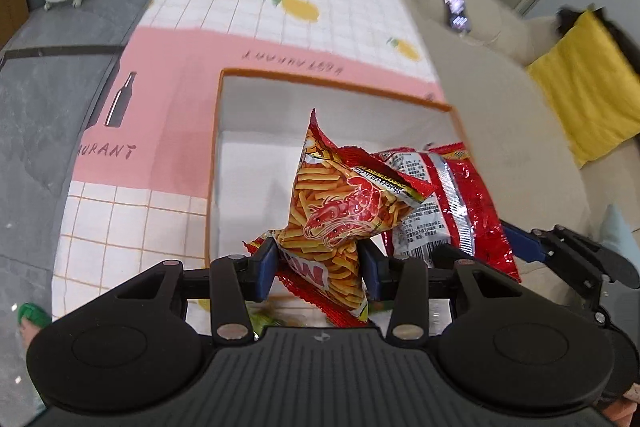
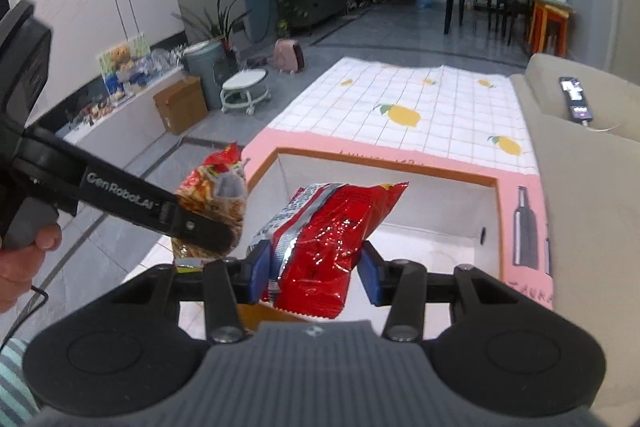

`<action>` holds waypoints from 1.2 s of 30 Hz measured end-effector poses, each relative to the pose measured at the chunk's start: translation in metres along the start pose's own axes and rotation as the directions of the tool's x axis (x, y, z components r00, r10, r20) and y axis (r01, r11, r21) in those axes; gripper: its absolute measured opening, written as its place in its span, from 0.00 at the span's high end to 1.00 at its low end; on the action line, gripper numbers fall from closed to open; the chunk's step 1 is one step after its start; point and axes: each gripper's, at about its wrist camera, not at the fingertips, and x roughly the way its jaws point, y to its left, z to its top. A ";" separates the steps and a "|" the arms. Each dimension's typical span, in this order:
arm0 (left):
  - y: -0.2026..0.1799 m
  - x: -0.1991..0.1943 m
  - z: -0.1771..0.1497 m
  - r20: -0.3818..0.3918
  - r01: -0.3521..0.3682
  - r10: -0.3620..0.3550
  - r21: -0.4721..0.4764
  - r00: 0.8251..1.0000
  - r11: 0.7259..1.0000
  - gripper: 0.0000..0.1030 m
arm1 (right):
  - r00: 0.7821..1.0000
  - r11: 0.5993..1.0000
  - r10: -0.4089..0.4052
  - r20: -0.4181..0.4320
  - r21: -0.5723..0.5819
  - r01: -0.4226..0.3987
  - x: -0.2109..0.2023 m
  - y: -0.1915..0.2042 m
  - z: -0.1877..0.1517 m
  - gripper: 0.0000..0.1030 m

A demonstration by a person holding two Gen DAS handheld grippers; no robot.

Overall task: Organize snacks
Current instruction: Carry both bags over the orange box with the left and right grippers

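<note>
My left gripper [image 1: 318,265] is shut on a shrimp-stick snack bag [image 1: 340,211], orange and red with a shrimp drawing, held above the near edge of a white box with an orange rim [image 1: 218,131]. My right gripper [image 2: 314,271] is shut on a shiny red snack bag [image 2: 324,235], which hangs over the same box [image 2: 498,223]. In the left wrist view that red bag [image 1: 460,203] sits just right of the shrimp bag, with the right gripper's fingers [image 1: 524,241] behind it. In the right wrist view the left gripper [image 2: 200,227] and its shrimp bag [image 2: 216,187] are at the left.
The box stands on a pink and white checked cloth with lemons [image 1: 296,7]. A beige sofa [image 1: 500,115] with a yellow cushion [image 1: 588,87] and a phone [image 2: 576,99] runs along the right. A white stool [image 2: 244,87], a cardboard box [image 2: 180,105] and plants stand on the grey floor.
</note>
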 end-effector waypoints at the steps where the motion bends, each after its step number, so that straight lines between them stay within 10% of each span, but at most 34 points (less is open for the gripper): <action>1: 0.001 0.009 0.006 -0.024 -0.019 0.019 -0.002 1.000 1.000 0.53 | 1.000 1.000 0.002 -0.023 -0.003 -0.003 0.012 -0.003 0.003 0.57; 13: -0.010 0.094 0.035 -0.258 -0.168 0.202 0.146 0.945 0.975 0.53 | 0.955 0.997 0.078 -0.287 0.046 -0.067 0.106 -0.031 -0.012 0.57; 25: -0.024 0.125 0.034 -0.347 -0.231 0.334 0.306 0.876 0.924 0.44 | 0.921 0.990 0.115 -0.373 0.119 -0.075 0.137 -0.039 -0.018 0.56; 36: -0.018 0.083 0.035 -0.204 -0.203 0.254 0.240 0.946 0.949 0.35 | 0.894 0.992 0.095 -0.437 0.116 -0.049 0.159 -0.031 -0.017 0.56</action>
